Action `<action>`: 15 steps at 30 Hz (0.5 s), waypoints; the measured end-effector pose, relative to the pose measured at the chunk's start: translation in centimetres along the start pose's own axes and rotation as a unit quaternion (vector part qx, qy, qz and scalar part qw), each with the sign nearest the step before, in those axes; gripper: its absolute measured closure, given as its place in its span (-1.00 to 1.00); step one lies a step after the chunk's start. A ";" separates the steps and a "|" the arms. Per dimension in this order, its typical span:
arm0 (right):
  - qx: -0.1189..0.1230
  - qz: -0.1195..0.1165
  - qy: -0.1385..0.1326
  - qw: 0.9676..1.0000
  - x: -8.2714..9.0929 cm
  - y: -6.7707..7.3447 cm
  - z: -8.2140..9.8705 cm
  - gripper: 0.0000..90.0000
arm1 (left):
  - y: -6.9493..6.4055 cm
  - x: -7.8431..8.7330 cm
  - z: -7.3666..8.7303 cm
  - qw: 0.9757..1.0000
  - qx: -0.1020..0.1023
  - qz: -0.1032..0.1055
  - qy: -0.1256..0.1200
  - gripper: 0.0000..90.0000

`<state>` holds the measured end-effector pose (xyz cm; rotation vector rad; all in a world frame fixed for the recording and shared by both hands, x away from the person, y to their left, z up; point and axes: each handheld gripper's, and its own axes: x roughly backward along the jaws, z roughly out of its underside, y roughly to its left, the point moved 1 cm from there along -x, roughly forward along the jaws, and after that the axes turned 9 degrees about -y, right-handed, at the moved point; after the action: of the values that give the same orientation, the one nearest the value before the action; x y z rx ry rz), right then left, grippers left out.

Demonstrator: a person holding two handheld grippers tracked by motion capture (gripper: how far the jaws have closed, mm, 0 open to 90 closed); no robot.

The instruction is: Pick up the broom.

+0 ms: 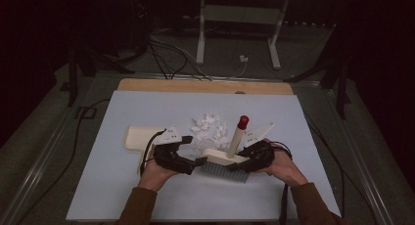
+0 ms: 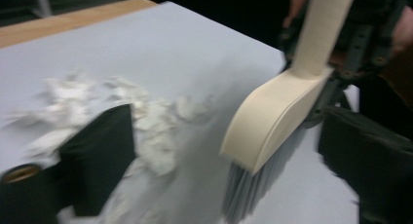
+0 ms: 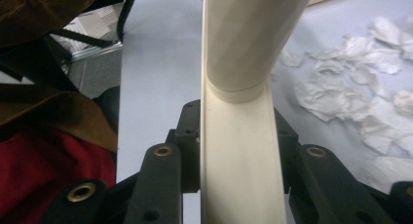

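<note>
Forearms: two brown sleeves enter at the near edge of the high view, one gripper per hand.
Brush: cream hand brush w/ grey bristles, bristles down on the mat, near-centre, btwn the two grippers; handle rises tilted, red cap on top.
R gripper: clamped on the brush head at its right end; right gripper view has the cream body wedged tight btwn both black jaws.
L gripper: just beside the brush's left end, jaws wide apart, nothing held; left gripper view is blurred, brush head sits in the gap but clear of both fingers.
Paper scraps: white crumpled bits, loose heap just behind the brush, touching the mat, apart from the bristles.
Dustpan: cream, flat on the mat, left of the scraps, partly behind L gripper.
Mat: pale blue-grey sheet over the table; wood edge shows at the far side.
</note>
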<state>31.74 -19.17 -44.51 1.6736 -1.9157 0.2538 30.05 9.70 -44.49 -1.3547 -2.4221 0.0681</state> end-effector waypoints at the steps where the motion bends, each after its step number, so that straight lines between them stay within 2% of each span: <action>1: -0.004 0.003 -0.001 1.000 0.1 0.0 0.0 0.50 | 0.3 0.3 0.1 1.000 0.000 -0.014 -0.004 -0.99; 4: -0.009 0.012 -0.007 1.000 0.2 -0.2 -0.1 0.50 | 0.9 1.1 0.2 0.999 0.000 -0.053 -0.009 -0.99; 7: -0.015 0.018 -0.014 1.000 0.4 -0.2 -0.2 0.50 | 1.4 2.1 0.3 0.996 0.000 -0.091 -0.013 -0.99; 15: -0.017 0.030 -0.030 0.999 0.8 -0.4 -0.3 0.50 | 2.7 5.4 1.3 0.984 0.007 -0.170 -0.049 -0.99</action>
<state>32.16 -19.74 -43.95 1.6208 -2.0047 0.1939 29.29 15.81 -44.69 -0.9337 -2.6936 0.0632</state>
